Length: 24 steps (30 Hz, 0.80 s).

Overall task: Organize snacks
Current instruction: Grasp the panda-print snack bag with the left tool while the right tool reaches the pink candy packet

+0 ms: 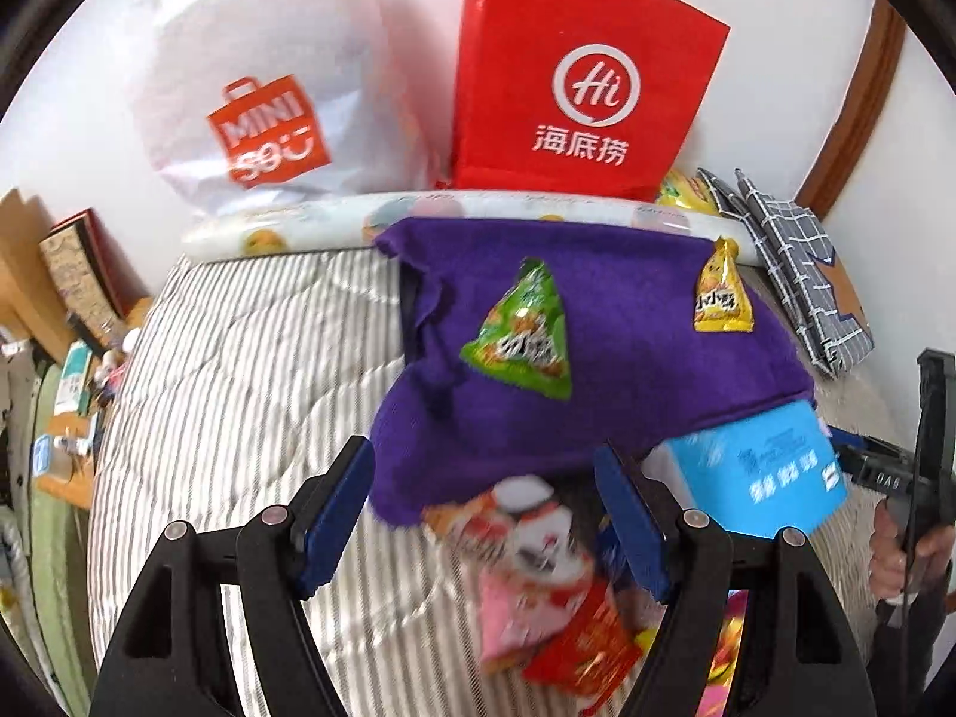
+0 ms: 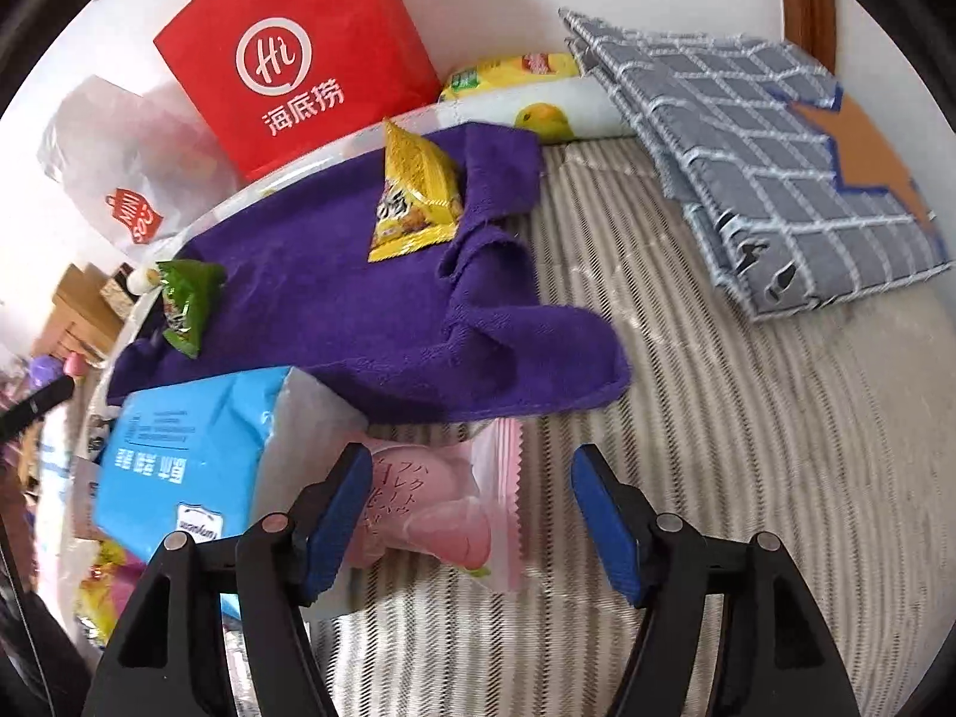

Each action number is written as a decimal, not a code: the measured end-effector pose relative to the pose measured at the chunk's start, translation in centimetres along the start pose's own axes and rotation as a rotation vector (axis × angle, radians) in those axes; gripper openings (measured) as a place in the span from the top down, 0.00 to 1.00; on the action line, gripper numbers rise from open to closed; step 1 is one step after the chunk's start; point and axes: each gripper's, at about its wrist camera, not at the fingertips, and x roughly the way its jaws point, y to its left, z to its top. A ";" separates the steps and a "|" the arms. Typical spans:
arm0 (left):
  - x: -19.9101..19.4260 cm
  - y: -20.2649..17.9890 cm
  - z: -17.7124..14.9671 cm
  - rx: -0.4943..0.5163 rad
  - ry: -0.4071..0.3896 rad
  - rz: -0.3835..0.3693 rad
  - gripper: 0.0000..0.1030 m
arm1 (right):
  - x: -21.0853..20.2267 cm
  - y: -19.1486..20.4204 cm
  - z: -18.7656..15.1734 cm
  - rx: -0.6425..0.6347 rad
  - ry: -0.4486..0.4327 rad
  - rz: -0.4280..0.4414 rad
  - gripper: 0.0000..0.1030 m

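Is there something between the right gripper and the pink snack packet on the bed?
Nothing visible blocks it. The right gripper is open, and the pink snack packet lies on the striped bedcover just ahead of its fingers. The blue pouch sits beside it to the left, and the purple cloth lies beyond.

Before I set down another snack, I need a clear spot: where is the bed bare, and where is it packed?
Bare quilt lies left of the purple cloth; another patch lies between the cloth and the checked fabric. The cloth's middle, between the green packet and yellow packet, is free. Crowded: around the blue pack.
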 end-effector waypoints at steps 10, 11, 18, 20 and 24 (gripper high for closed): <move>-0.5 0.8 -3.1 -0.037 0.015 -0.034 0.27 | -3.0 1.3 -2.6 -0.068 -0.068 -0.071 0.67; -0.5 1.0 -3.4 -0.042 0.014 -0.040 0.27 | -3.4 1.2 -2.8 -0.061 -0.078 -0.071 0.68; -0.5 1.8 -4.9 -0.086 0.016 -0.093 0.27 | -6.3 1.3 -5.2 -0.009 -0.148 -0.084 0.68; -0.1 1.3 -5.0 -0.086 0.025 -0.110 0.27 | -6.7 1.7 -5.9 -0.004 -0.154 -0.075 0.68; 1.1 0.3 -4.8 -0.084 0.038 -0.104 0.27 | -7.3 2.7 -7.5 -0.003 -0.159 -0.056 0.68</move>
